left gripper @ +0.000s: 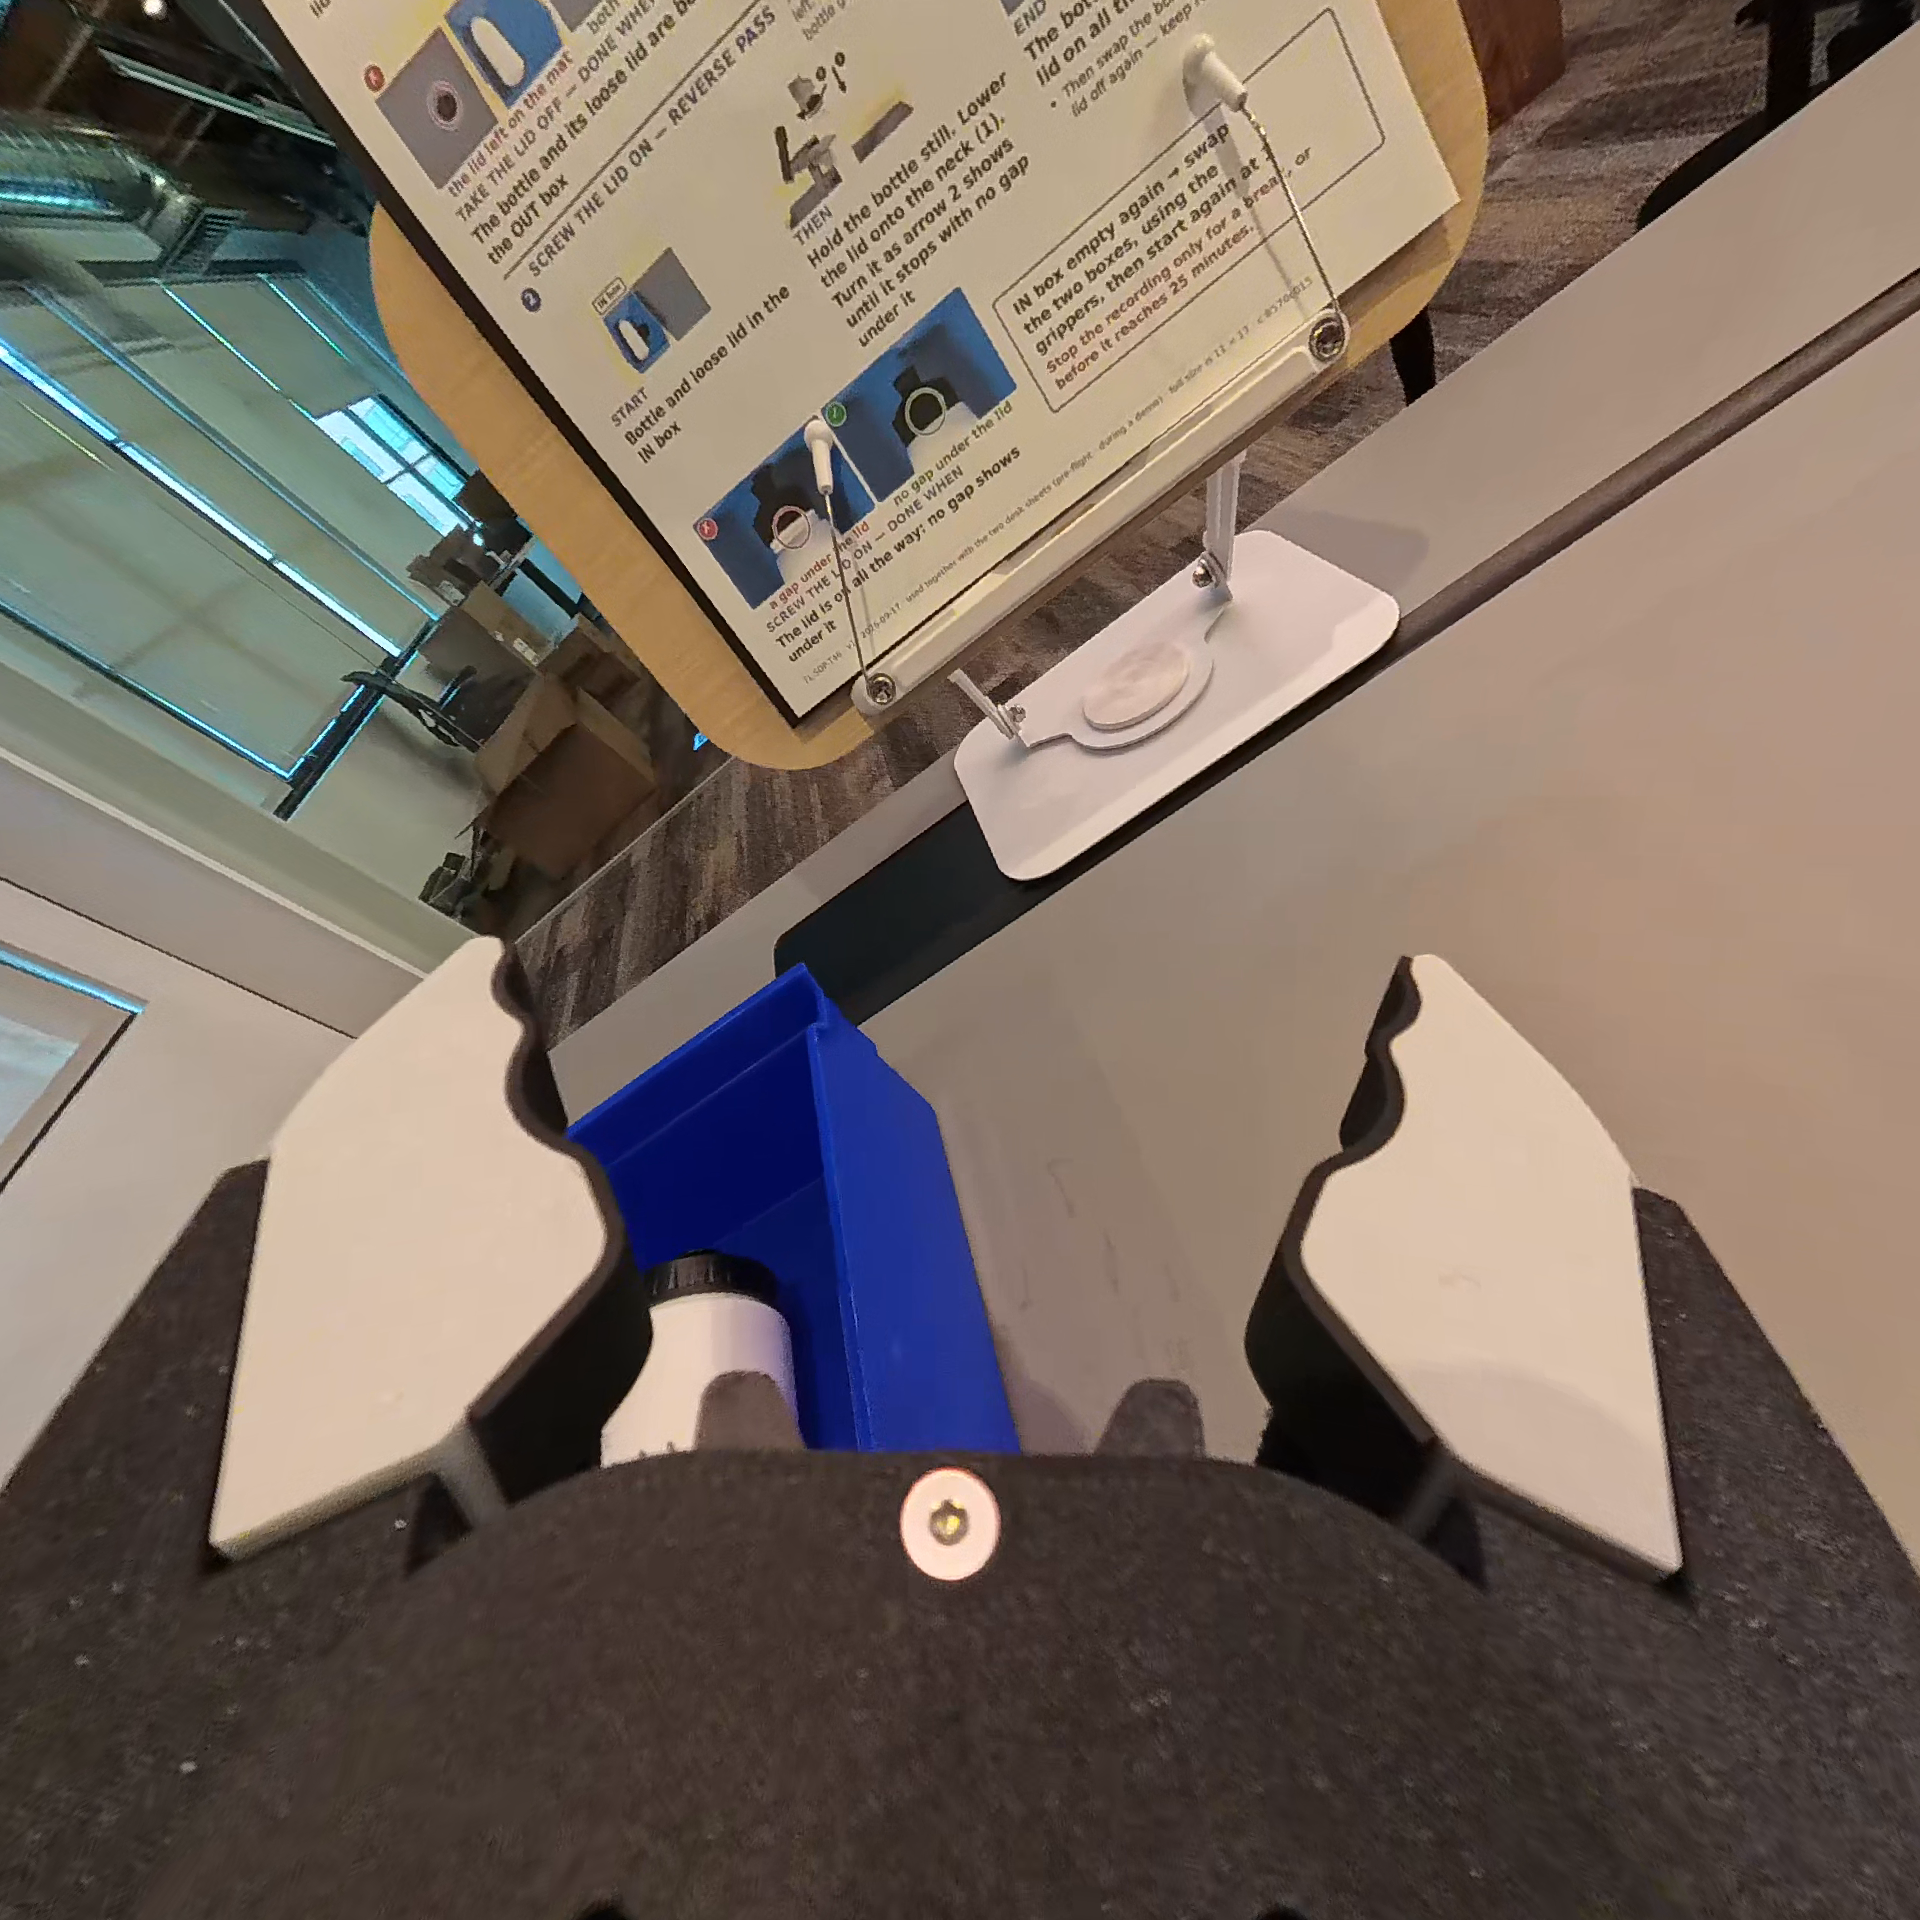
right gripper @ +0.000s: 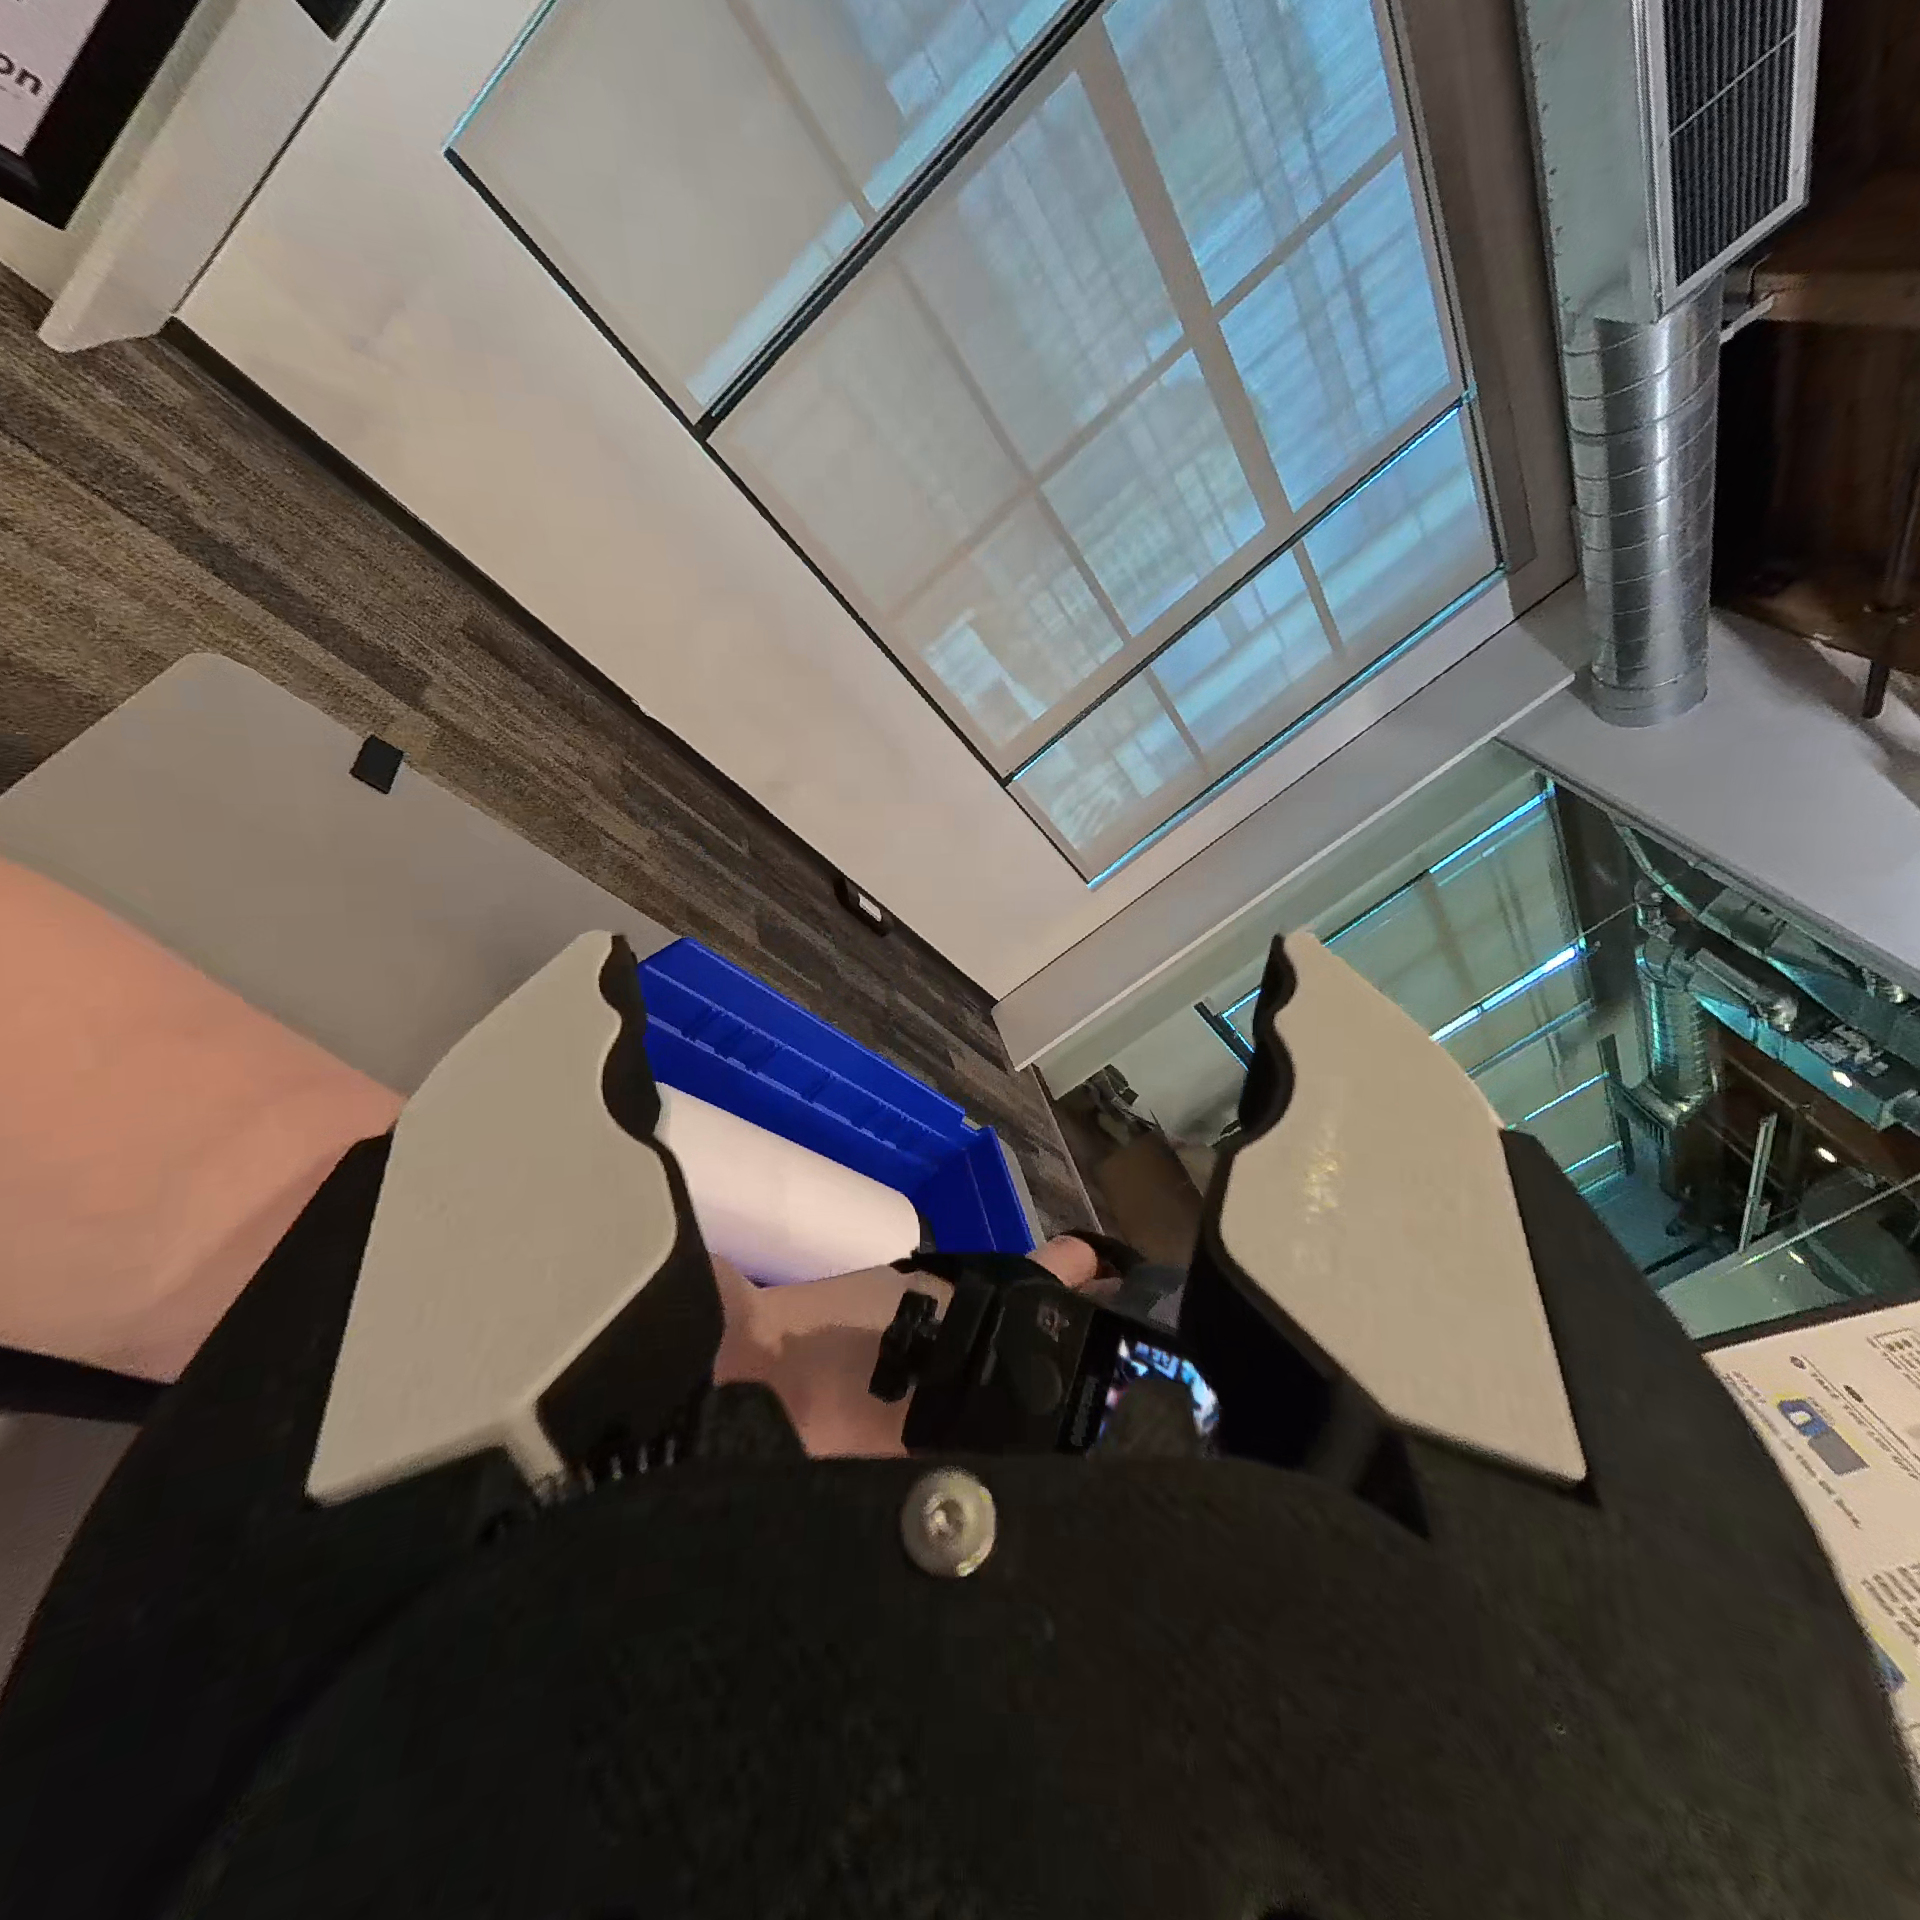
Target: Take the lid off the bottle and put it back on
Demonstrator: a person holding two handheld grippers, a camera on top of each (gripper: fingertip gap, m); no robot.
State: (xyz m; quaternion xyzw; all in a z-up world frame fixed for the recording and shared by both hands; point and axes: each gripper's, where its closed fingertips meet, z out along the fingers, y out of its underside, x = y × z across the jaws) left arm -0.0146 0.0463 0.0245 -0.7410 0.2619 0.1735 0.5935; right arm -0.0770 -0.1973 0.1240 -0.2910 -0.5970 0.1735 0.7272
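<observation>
Both grippers hang spread wide and empty, nothing touched. Likely start of a pick.

Left gripper (left gripper: 956, 1164): jaws far apart, tilted view, aimed over a blue bin (left gripper: 831, 1195) on the pale desk (left gripper: 1558, 935). Bottle (left gripper: 707, 1371) lies in the bin, white body, dark ribbed lid (left gripper: 691, 1273) on its end and apparently seated; low at the frame bottom, near the left finger's base, not between the tips. Bin probably keeps the bottle corralled for a repeatable grab.

Behind the bin, a stand (left gripper: 1174, 717) with a white base holds an instruction sheet (left gripper: 883, 312) up at the desk edge, presumably so the operator can read it while working.

Right gripper (right gripper: 940, 1049): released too, fingers wide, pointing mostly at windows (right gripper: 1091, 468) and the wall. Blue bin (right gripper: 831, 1081) shows between the fingers with something white (right gripper: 790, 1195) in it, probably the bottle; too blurred to be sure. Lower down, the operator's hand (right gripper: 821, 1351) and a black device (right gripper: 1039, 1371), likely the other gripper's rear; a forearm (right gripper: 156, 1091) fills the left edge.

Judgement: lid not yet off. Next call is one gripper clamping the body while the other takes the lid; the lying bottle may roll.
</observation>
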